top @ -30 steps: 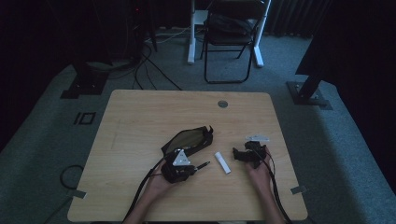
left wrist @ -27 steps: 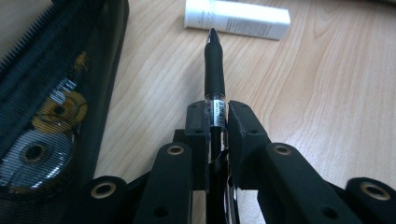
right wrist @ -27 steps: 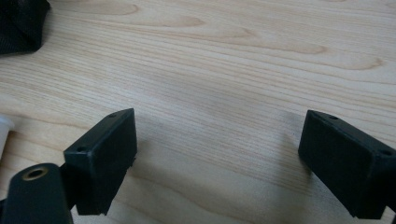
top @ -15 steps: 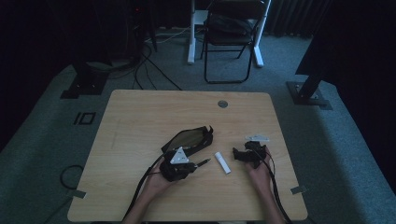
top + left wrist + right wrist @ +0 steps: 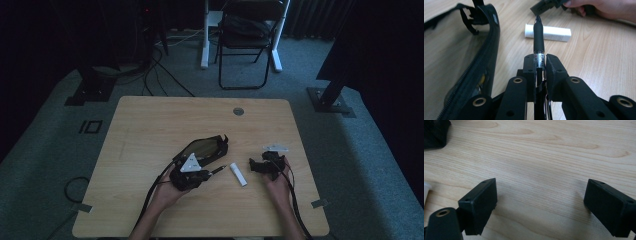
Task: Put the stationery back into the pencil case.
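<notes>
Black mesh of the pencil case (image 5: 461, 65) lay open at the far left, and we took it as our landmark throughout. Just right of its zipped edge we had the left gripper (image 5: 540, 62) clenched on the pen (image 5: 538, 37), whose tip pointed away toward the white tube (image 5: 547, 32) lying on the table (image 5: 150, 125) beyond. We judged the step to be carrying the pen into the case, so the grip should have stayed firm near the barrel's middle while we swung the tip toward the opening. Farthest right of the case, well apart from it, the right gripper (image 5: 540, 205) rested with jaws spread wide, grasping nothing, free to steady the rim.
</notes>
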Demonstrator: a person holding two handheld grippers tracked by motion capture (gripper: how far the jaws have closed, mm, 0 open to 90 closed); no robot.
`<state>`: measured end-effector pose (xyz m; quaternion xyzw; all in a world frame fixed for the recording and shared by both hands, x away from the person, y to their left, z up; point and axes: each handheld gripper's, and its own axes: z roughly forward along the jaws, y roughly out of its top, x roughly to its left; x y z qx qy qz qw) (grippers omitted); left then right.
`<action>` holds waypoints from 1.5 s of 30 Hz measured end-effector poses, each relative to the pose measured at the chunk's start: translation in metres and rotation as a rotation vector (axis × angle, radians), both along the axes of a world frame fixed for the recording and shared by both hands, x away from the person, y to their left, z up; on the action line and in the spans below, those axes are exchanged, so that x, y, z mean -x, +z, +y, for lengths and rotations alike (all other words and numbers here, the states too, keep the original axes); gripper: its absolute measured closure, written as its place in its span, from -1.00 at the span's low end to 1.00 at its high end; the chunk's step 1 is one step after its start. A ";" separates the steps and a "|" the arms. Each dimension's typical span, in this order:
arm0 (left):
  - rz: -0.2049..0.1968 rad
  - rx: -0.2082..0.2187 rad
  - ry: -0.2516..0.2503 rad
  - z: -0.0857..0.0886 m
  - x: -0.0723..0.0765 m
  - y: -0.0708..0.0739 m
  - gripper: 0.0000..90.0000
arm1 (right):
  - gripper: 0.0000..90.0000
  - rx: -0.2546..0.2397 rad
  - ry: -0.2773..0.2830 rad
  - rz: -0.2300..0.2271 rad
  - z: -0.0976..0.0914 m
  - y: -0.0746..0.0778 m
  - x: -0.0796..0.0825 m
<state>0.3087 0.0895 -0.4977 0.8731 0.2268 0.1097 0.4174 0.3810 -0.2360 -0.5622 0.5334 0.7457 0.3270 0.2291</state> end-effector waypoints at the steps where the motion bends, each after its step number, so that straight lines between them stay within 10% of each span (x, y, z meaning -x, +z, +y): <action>1: -0.003 0.000 -0.002 0.000 0.000 0.001 0.76 | -0.75 0.000 0.000 0.000 0.000 0.000 0.000; 45: -0.083 0.046 0.024 0.014 -0.009 0.042 0.77 | -0.75 0.000 0.000 0.000 0.000 0.000 0.000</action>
